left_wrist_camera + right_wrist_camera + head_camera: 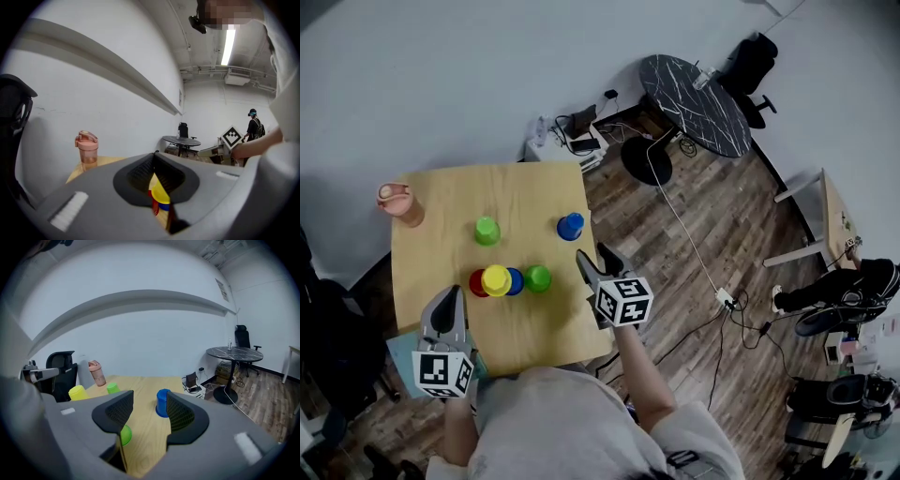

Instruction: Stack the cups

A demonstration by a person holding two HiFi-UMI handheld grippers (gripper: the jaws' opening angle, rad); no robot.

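On the wooden table (534,333) a red cup (474,282), a yellow cup (496,279), a blue cup (516,281) and a green cup (537,277) stand in a tight row. Farther back stand a lone green cup (487,230) and a lone blue cup (570,226), both upside down. My left gripper (449,296) sits near the front left edge, short of the row, shut with nothing between its jaws; through its slit the yellow cup (160,193) shows. My right gripper (598,260) hovers at the table's right edge, open and empty, with the blue cup (162,402) and green cup (125,434) ahead.
A pink bottle (398,202) stands at the table's far left corner. A black office chair (61,366) is left of the table. On the wooden floor to the right lie cables (712,281), with a dark round table (694,103) beyond.
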